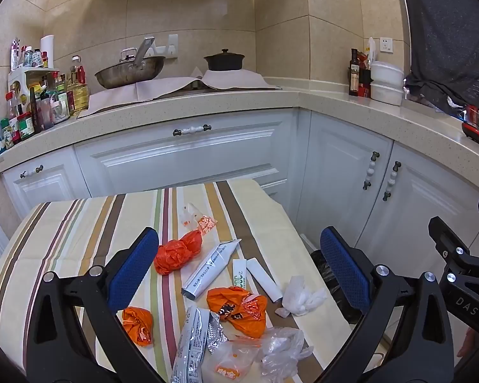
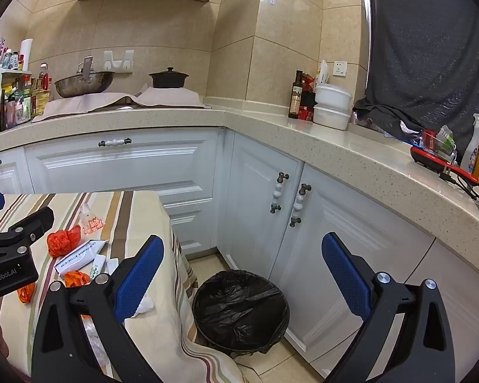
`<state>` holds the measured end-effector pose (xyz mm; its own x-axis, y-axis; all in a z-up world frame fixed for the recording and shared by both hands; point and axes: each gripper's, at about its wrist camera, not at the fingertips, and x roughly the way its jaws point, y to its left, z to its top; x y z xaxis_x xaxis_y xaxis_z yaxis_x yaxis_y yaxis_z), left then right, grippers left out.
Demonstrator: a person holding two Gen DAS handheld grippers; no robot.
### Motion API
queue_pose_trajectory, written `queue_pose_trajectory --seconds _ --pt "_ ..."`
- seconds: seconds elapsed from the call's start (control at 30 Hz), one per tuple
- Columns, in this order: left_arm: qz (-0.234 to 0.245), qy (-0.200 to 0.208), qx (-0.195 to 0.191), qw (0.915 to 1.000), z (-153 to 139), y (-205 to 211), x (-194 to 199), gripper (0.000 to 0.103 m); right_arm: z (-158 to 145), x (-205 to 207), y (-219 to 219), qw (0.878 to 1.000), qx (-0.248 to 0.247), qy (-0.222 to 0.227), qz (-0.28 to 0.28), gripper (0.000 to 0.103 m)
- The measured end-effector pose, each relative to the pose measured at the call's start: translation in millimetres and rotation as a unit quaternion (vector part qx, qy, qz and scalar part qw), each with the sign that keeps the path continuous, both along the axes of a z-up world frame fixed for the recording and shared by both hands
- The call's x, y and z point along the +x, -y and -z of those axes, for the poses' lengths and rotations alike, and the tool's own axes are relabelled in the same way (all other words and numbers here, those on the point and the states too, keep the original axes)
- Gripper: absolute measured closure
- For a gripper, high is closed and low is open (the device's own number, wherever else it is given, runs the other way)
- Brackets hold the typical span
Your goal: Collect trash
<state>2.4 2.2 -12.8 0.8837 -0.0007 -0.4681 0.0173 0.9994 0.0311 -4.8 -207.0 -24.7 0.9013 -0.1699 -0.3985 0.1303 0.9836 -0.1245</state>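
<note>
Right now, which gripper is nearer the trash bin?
Right. The right gripper hangs open over the floor with the bin showing between its fingers. The left gripper is open over the table and its litter, the bin off to its right.

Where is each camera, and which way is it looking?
Left wrist: sits on the left gripper, open, looking down at the trash on the striped table; the right gripper's edge shows at far right.
Right wrist: sits on the right gripper, open, looking down at the black bin on the floor; the left gripper shows at far left.
Both share the table, the orange bag and the kitchen counter.
</note>
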Motion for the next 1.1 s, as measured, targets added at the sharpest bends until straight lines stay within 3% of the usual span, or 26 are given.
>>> queue_pose_trajectory --seconds 1.1 --pt "0.0 -0.002 -0.001 1.0 1.8 0.3 1.5 0.004 -2.6 -2.3 -4.1 1.0 0.0 0.003 -0.001 0.007"
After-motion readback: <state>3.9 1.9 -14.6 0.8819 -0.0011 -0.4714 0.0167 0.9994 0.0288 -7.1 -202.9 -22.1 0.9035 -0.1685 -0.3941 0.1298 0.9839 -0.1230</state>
